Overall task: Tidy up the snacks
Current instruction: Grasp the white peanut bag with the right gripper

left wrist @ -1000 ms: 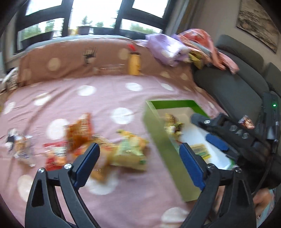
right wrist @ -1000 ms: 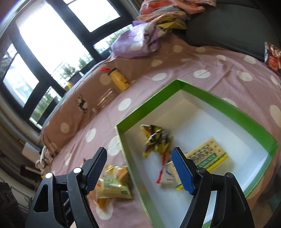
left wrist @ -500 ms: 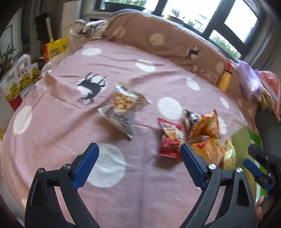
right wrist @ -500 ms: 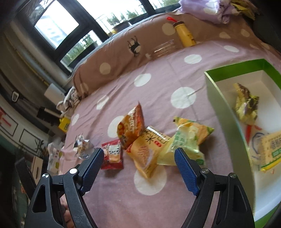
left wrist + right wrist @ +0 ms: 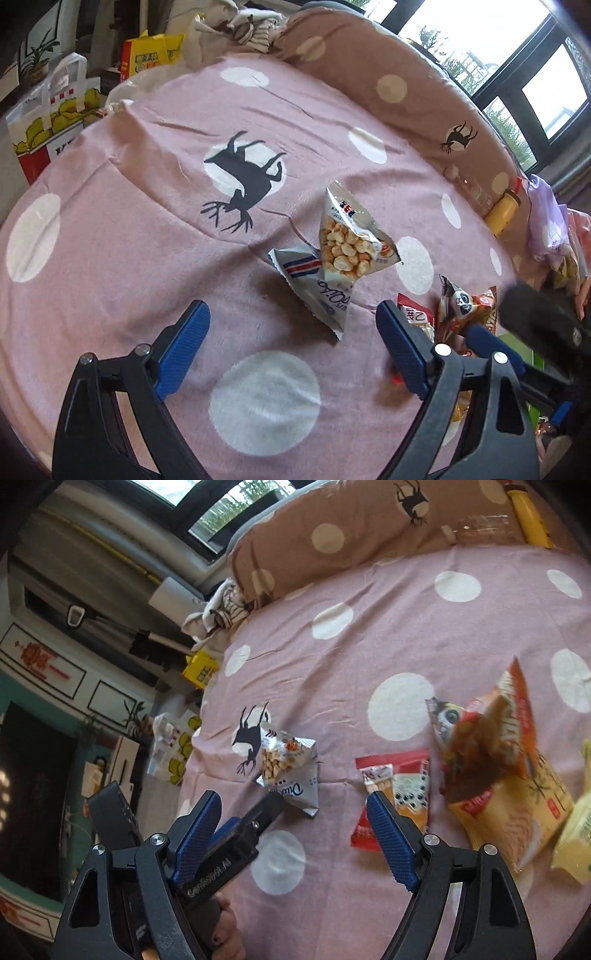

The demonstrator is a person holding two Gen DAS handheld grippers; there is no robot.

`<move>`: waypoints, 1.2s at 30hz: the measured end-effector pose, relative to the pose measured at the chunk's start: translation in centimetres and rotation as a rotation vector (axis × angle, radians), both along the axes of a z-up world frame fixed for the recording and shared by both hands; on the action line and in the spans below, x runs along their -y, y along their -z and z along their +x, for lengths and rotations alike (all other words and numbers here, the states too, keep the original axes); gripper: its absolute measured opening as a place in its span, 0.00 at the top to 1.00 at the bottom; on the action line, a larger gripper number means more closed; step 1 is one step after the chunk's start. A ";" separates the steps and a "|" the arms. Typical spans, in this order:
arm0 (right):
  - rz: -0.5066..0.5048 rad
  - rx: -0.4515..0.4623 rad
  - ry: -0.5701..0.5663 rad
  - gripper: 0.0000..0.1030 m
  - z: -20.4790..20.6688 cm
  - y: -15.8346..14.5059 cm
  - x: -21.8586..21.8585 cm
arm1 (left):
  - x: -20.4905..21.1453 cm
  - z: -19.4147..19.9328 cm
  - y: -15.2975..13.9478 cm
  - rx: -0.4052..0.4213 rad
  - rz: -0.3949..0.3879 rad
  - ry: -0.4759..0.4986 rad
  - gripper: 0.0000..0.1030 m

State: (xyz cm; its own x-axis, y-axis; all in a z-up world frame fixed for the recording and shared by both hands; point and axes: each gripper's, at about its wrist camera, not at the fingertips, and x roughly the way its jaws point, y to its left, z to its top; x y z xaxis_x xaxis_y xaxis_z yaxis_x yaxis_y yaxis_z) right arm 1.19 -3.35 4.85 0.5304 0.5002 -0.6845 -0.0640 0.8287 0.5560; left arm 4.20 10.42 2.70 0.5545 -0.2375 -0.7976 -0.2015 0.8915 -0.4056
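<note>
So both grippers are hanging over the bed [image 5: 110, 258] with nothing in them. The left gripper [image 5: 291, 354] is spread wide, and the right gripper [image 5: 291, 834] is just as wide, empty too.

Nearest thing to the left one is the silver snack bag [image 5: 325, 288], lying flat just ahead of its fingertips and a touch right of center. Its long axis runs diagonally, near-right corner to far-left. A second pack, the peanut bag [image 5: 347, 243], sits on its far end, overlapping it, corner tipped up.

From the right wrist view the same pair shows up ahead and to the left, beyond the left gripper's body, so I'd say the left hand is clearly closer to them. The red pouch [image 5: 395, 794] lies just past the right gripper's right finger, with the orange bags [image 5: 491, 753] heaped further right.

Further out: the deer print [image 5: 243, 181], then the brown bolster [image 5: 388, 77] and a yellow bottle [image 5: 504, 214] at the far edge.
</note>
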 end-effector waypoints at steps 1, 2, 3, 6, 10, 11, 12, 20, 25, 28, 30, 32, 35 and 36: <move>-0.015 -0.007 -0.012 0.20 0.8 0.2 -0.8 | -0.1 0.2 0.3 -0.008 -0.011 0.006 0.12; -0.025 -0.011 -0.031 0.20 1.7 0.4 -1.6 | 0.0 0.4 0.4 -0.009 -0.015 0.015 0.12; -0.032 -0.013 -0.057 0.20 2.7 0.7 -2.5 | 0.0 0.6 0.5 -0.007 -0.012 0.019 0.12; -0.034 -0.023 -0.089 0.20 4.6 1.5 -3.8 | 0.1 1.0 0.6 -0.005 0.003 0.020 0.12; -0.053 -0.050 -0.114 0.30 6.5 2.9 -5.0 | -0.1 1.4 0.8 -0.007 0.018 0.015 0.20; -0.055 -0.058 -0.128 0.31 6.9 3.2 -5.3 | -0.3 1.4 0.9 -0.007 0.018 0.012 0.22; -0.059 -0.066 -0.137 0.34 7.1 3.7 -5.5 | -0.3 1.4 0.8 -0.005 0.021 0.010 0.23; 0.005 -0.095 -0.196 0.54 6.8 5.4 -5.2 | 0.3 1.5 0.9 0.001 0.020 0.033 0.51; -0.001 -0.046 -0.184 0.56 5.0 3.9 -5.0 | 0.7 0.3 -0.6 0.049 0.007 0.058 0.54; 0.034 -0.005 -0.167 0.56 3.5 2.5 -4.1 | 1.5 -1.0 -2.1 0.102 0.025 0.078 0.54; 0.035 0.027 -0.148 0.56 2.2 1.5 -3.4 | 2.4 -1.9 -3.0 0.126 0.032 0.097 0.54; 0.050 0.051 -0.127 0.56 0.9 0.8 -2.6 | 3.2 -2.8 -3.9 0.153 0.046 0.113 0.55; 0.069 0.086 -0.097 0.56 -0.9 0.0 -1.2 | 4.6 -4.0 -4.8 0.183 0.064 0.141 0.55; 0.073 0.098 -0.084 0.56 -1.5 -0.2 -0.8 | 5.1 -4.5 -5.2 0.195 0.076 0.159 0.55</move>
